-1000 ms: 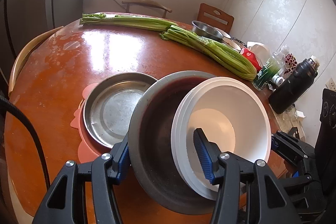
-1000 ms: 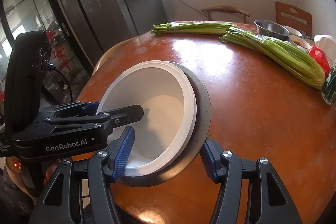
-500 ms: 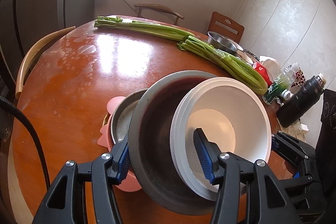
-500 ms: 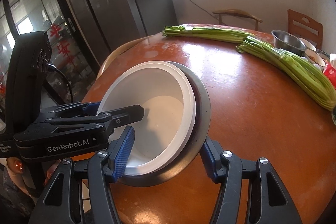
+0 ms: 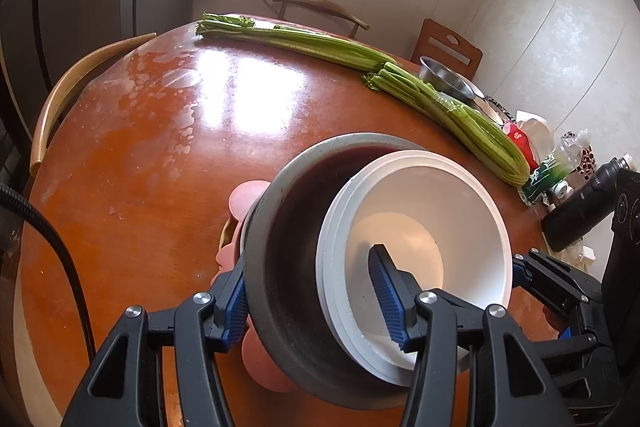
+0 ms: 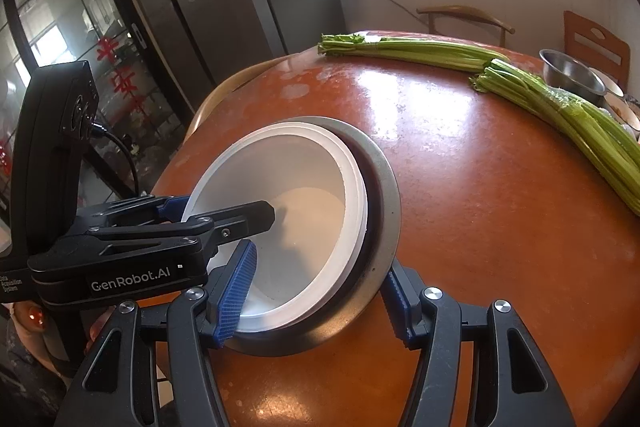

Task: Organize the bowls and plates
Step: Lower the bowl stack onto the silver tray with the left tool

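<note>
A grey bowl [image 5: 280, 227] with a dark red inside holds nested white bowls [image 5: 420, 211]. My left gripper [image 5: 310, 301] is shut on the stack's near-left side, one pad outside the grey wall and the other inside the white bowls. My right gripper [image 6: 318, 301] is shut on the opposite side of the grey bowl [image 6: 384, 179] and white bowls [image 6: 288, 187] in the same way. The stack hangs tilted over a pink mat [image 5: 244, 195] on the round orange table [image 5: 160, 131]. Whatever lies on the mat is hidden under the stack.
Two celery bunches [image 5: 320, 43] [image 5: 452, 111] lie across the far side of the table. A steel bowl [image 5: 448, 79] sits behind them, and a black flask [image 5: 580, 211] and packets stand at the right edge. A wooden chair [image 5: 60, 95] stands at the left.
Both grippers have carried the bowl stack leftward over the steel plate on the pink mat. The plate, in plain view a second ago, is now covered by the stack.
</note>
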A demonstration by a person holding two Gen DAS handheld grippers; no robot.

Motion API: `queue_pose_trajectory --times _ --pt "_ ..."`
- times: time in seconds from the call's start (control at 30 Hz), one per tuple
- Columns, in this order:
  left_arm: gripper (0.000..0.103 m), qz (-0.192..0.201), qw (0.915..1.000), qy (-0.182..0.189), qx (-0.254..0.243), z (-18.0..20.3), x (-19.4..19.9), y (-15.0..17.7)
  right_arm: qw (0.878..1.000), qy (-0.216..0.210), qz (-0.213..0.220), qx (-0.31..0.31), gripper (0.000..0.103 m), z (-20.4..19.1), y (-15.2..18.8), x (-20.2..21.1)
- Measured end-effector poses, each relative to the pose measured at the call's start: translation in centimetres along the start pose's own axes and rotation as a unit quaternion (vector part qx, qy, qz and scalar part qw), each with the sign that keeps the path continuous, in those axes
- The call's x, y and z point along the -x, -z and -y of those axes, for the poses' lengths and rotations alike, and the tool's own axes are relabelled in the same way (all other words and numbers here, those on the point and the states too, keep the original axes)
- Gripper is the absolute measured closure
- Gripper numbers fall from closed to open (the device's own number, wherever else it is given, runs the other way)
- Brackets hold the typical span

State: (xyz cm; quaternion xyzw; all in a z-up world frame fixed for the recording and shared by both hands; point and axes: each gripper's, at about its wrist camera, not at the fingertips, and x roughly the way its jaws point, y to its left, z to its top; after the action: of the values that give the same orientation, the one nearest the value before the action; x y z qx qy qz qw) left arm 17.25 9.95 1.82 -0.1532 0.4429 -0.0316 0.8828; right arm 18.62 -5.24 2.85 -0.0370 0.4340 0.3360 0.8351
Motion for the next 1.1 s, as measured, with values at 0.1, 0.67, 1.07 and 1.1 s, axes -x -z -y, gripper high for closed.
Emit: queue_pose_trajectory --times 0.1,0.67,1.07,1.1 --pt "0.048 -0.005 1.0000 0.000 0.004 -0.4 -0.5 0.0 1.000 0.000 -0.005 -0.002 0.040 0.0 -0.1 -0.5" --pt "0.048 -0.012 0.9999 0.006 0.011 -1.3 -2.1 -0.4 1.000 0.005 -0.011 -0.003 0.040 0.0 -0.2 -1.6" --pt "0.048 -0.010 0.9999 0.007 0.009 -1.4 -2.1 -0.4 1.000 0.013 -0.007 0.003 0.040 -0.1 -0.2 -1.6" --pt "0.048 -0.009 0.9999 0.006 0.008 -1.4 -2.1 -0.4 1.000 0.014 -0.006 0.004 0.040 -0.1 -0.2 -1.6"
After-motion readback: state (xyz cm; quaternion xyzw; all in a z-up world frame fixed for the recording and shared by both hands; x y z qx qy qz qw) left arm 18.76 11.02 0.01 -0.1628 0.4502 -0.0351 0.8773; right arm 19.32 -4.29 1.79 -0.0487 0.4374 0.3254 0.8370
